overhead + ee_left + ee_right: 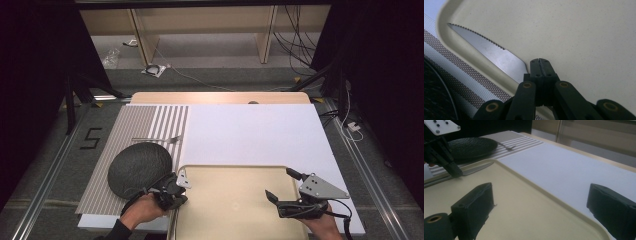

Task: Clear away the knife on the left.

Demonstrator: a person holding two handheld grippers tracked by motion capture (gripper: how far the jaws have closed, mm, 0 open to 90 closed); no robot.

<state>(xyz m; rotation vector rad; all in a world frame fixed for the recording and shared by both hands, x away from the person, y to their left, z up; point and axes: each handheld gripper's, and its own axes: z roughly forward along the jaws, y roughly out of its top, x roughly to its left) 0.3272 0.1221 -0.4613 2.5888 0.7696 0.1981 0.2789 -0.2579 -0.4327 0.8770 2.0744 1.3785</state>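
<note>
Now left fingers (540, 61) clamp the knife (489, 51) on the tray (586, 37) (cream); right fingers (544, 212) stand apart.

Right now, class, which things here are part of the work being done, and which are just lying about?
In use: left tongs, shut on serrated steel knife; beige plastic tray.
Lying about: round dark textured plate, metal fork, striped placemat, open right tongs.

The knife (491, 53) is bright polished metal with a saw-toothed edge, lying on a cream plastic tray (579, 37) that looks matt and faintly speckled. Beside it the striped placemat (135, 135) has a woven, cloth-like weave, and the dark plate (140, 167) on it looks rough and dull. The gripper jaws are matt black plastic.
</note>
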